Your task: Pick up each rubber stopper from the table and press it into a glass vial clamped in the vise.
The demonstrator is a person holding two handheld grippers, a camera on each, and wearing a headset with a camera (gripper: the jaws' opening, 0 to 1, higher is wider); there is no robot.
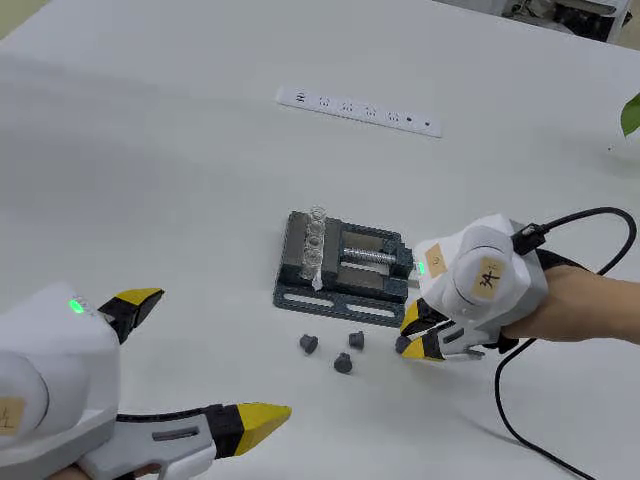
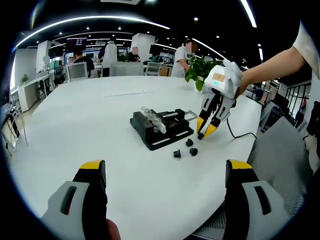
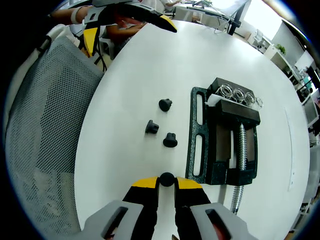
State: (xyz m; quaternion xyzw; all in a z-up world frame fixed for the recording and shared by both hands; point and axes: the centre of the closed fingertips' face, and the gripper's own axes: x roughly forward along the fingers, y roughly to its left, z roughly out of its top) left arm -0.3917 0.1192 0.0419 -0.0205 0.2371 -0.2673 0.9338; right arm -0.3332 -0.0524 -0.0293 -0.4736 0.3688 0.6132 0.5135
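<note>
Stopper [image 3: 166, 178] pinched in right gripper [image 3: 166, 184], beside vise [image 3: 235, 113]

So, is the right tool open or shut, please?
The right tool is shut on a rubber stopper, pinched between its tips.

Black stopper [image 3: 166, 178], black vise [image 3: 220, 145], white table [image 3: 140, 75], yellow-tipped right tool [image 1: 409, 335]

Bare table [image 1: 150, 180] all round vise [image 1: 340, 268], power strip [image 1: 358, 110] well beyond
</note>
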